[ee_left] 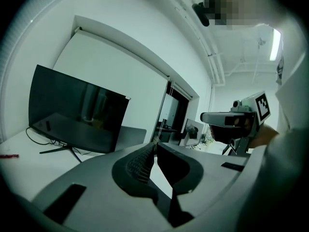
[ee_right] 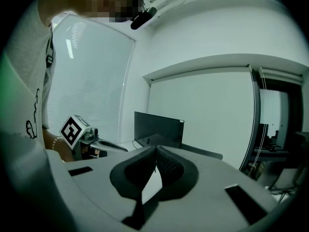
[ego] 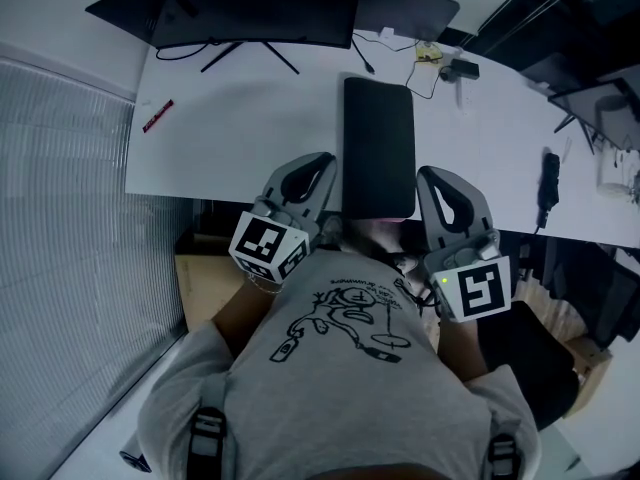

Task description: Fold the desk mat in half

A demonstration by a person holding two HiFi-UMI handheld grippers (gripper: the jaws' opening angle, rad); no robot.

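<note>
A dark desk mat [ego: 379, 148] lies as a narrow upright rectangle on the white desk [ego: 250, 138], its near end at the desk's front edge. Both grippers are held close to the person's chest, one on each side of that near end. My left gripper [ego: 327, 160] sits just left of the mat with its jaws shut and nothing between them [ee_left: 155, 144]. On the mat's right, my right gripper [ego: 424, 174] is likewise shut and empty [ee_right: 155, 148]. Neither touches the mat. Neither gripper view shows the mat.
A black monitor [ego: 255, 8] stands at the desk's back, with cables [ego: 425, 63] beside it. A red pen [ego: 157, 116] lies at the far left and a black device [ego: 548, 183] at the right. A cardboard box [ego: 200, 283] sits under the desk; window blinds [ego: 60, 228] are on the left.
</note>
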